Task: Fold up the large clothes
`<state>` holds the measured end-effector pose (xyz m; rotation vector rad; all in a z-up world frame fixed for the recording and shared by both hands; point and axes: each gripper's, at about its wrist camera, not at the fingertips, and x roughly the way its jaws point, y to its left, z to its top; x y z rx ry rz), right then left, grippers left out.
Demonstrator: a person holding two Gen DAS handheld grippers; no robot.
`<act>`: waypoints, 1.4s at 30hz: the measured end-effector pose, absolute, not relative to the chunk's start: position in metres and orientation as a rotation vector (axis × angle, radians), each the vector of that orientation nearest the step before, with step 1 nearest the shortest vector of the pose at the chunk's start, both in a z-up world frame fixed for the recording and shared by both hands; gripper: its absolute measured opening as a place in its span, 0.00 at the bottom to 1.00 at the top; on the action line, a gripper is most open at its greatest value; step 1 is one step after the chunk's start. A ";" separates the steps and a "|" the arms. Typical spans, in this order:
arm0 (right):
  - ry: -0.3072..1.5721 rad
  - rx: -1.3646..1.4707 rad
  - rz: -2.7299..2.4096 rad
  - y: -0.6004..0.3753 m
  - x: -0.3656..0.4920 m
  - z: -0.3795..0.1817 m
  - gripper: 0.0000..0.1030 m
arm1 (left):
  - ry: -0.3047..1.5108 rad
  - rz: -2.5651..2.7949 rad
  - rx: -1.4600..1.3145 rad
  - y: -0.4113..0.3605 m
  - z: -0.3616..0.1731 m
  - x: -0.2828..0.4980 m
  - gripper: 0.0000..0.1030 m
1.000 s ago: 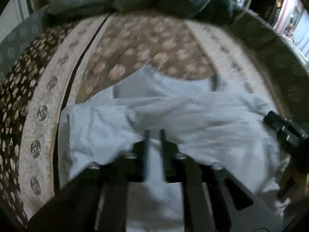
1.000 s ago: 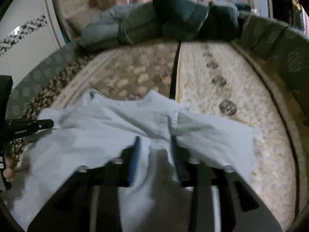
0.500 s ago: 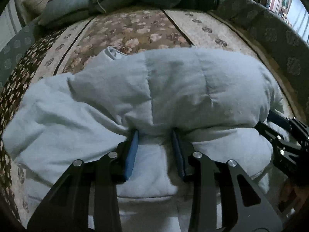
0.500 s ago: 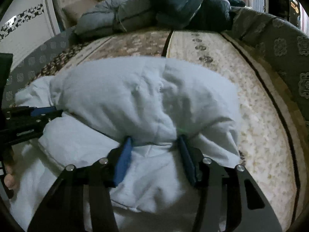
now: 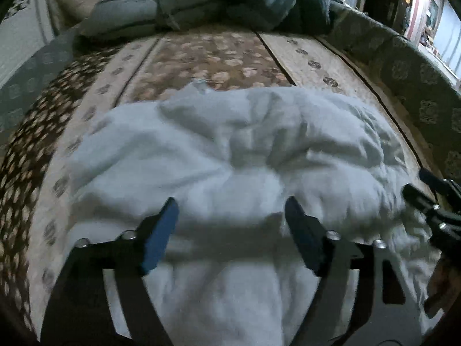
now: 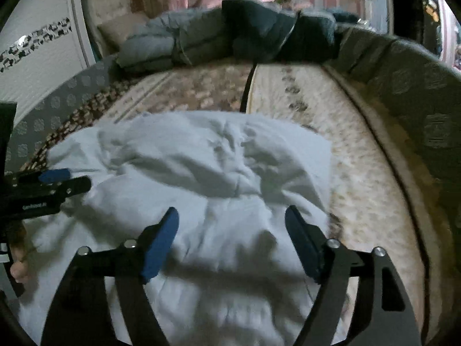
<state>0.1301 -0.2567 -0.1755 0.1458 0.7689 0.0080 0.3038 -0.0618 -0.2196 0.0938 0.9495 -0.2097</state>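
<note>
Left wrist view. The left gripper (image 5: 230, 216) has its 2 blue-padded fingers (image 5: 160, 235) spread wide and still opening; the pale garment (image 5: 230, 150) lies under and ahead of them, but neither pad presses it. Half a second earlier the same fingers stood closer together with a doubled-over fold bulging just ahead of them. The garment now rests as a rumpled band across the patterned bed cover (image 5: 219, 54), its far edge well short of the dark bedding pile (image 5: 230, 3) at the head of the bed. The right gripper (image 5: 432, 201) shows at the right margin, beside the cloth's edge.

Right wrist view. The right gripper (image 6: 230, 225) likewise has its fingers (image 6: 160, 242) spread and opening, with the garment (image 6: 207, 167) below the gap and not pinched. The left gripper (image 6: 54, 183) enters from the left edge, its tip at the garment's left side; part of a hand (image 6: 18, 271) is visible beneath it.

Reading. Both grips were released together, so 1 fold has probably just been laid down. The cloth looks puffy, suggesting it needs smoothing or a further fold.
</note>
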 end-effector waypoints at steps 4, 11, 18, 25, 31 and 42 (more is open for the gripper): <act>0.800 0.142 -0.046 -0.255 0.083 -0.181 0.83 | 0.942 -0.147 0.052 -0.013 -0.214 0.244 0.83; 0.768 0.172 -0.142 -0.249 -0.010 -0.187 0.86 | 0.967 -0.082 0.017 0.053 -0.224 0.165 0.84; 0.772 0.111 -0.160 -0.242 -0.035 -0.184 0.87 | 0.946 -0.067 0.021 0.094 -0.225 0.126 0.86; 0.767 0.076 -0.176 -0.238 -0.062 -0.189 0.87 | 0.915 -0.034 0.002 0.132 -0.231 0.106 0.86; 0.738 0.081 -0.181 -0.235 -0.076 -0.196 0.87 | 0.909 0.004 -0.020 0.167 -0.236 0.087 0.86; 0.723 0.065 -0.200 -0.233 -0.096 -0.204 0.87 | 0.942 -0.078 -0.082 0.186 -0.273 0.069 0.86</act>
